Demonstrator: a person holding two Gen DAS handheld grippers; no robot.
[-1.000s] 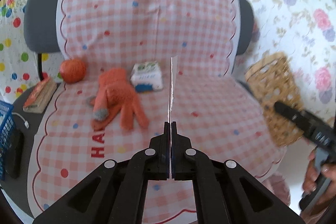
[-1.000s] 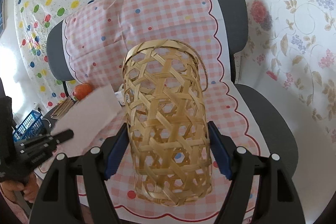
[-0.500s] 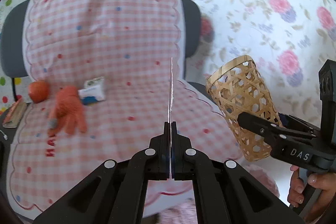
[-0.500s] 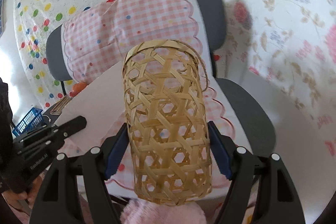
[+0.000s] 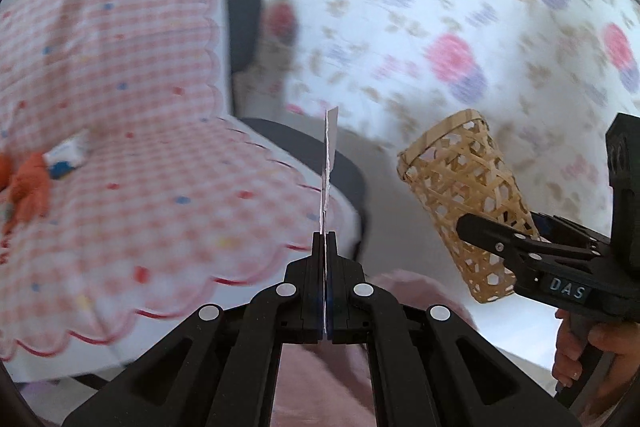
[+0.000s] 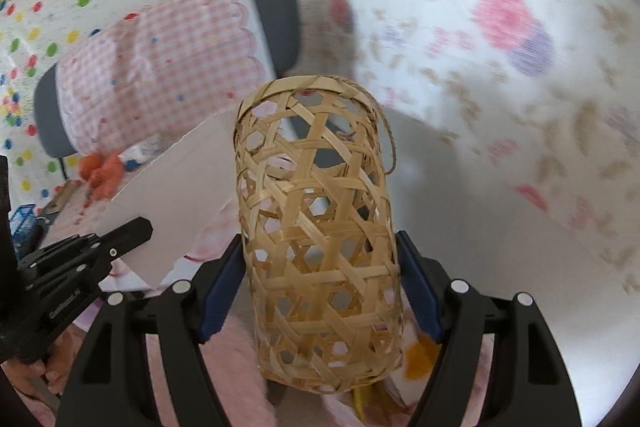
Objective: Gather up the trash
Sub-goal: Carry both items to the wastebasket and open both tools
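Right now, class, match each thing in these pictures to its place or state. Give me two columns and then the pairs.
Things:
1. paper
2. basket
3. orange toy
4. left gripper

Places or states:
A. lying on the checked chair cover
B. shut
C. gripped round its sides by the right gripper
D. pinched edge-on, sticking up from the left gripper

Pairs: 1-D, 2-C, 3-A, 4-B
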